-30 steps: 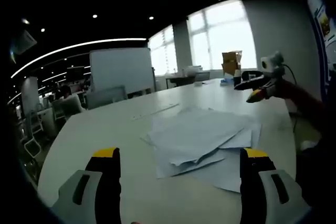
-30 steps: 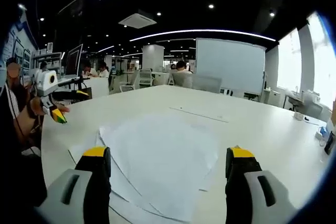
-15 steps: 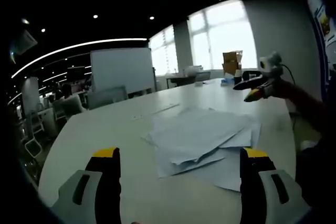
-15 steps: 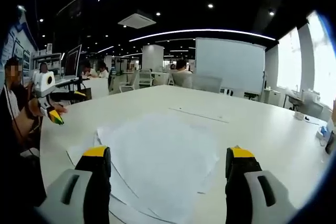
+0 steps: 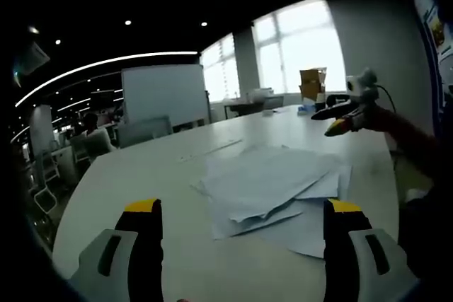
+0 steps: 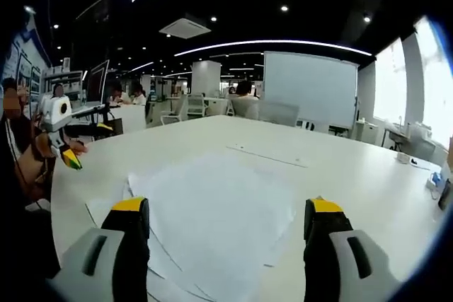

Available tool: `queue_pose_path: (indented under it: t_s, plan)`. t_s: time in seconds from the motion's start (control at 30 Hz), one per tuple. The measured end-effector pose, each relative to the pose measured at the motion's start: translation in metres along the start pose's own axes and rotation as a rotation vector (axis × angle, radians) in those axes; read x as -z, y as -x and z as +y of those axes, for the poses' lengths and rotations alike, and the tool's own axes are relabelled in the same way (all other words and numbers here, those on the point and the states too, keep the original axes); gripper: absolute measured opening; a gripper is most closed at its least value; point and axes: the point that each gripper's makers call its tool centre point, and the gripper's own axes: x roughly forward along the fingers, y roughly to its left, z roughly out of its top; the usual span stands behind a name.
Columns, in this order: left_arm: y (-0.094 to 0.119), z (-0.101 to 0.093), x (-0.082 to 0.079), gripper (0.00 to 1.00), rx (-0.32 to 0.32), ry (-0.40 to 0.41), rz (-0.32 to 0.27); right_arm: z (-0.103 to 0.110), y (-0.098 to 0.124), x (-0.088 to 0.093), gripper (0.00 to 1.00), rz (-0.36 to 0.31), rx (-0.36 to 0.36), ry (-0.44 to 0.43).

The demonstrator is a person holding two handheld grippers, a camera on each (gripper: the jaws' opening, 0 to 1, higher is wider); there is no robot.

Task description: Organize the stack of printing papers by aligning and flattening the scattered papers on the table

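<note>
We hold both tools above a large white table (image 5: 141,167), and neither one touches anything. In the left gripper view, our left gripper (image 5: 241,235) has its yellow-tipped jaws spread wide apart with nothing between them. Just beyond them lies the loose stack of printing papers (image 5: 265,185), fanned out with corners sticking past one another (several sheets sit askew at different angles). At the far right of that view we see our right gripper (image 5: 340,119) hovering over the table's far edge, above and beyond the papers, held by a hand.

In the right gripper view, the right gripper (image 6: 223,231) also stands wide open and empty. The papers (image 6: 212,217) spread across the tabletop directly ahead, between the two jaws and running to the left of them. At the left edge the left gripper (image 6: 67,152) hangs over the table (image 6: 340,167) near its rim. A whiteboard (image 6: 308,90) stands behind the table.
</note>
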Motion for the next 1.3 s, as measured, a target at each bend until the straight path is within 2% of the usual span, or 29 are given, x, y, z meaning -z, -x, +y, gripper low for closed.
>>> queue_pose_path:
  t_s: [0.83,1.3]
  plan:
    - [0.000,-0.002,-0.003,0.97,0.009,-0.004,-0.002,-0.005,-0.019,-0.002,0.85,0.011,-0.002,0.000]
    - [0.002,-0.005,-0.007,0.97,0.011,-0.014,-0.009,-0.013,-0.032,0.005,0.85,0.035,0.011,0.005]
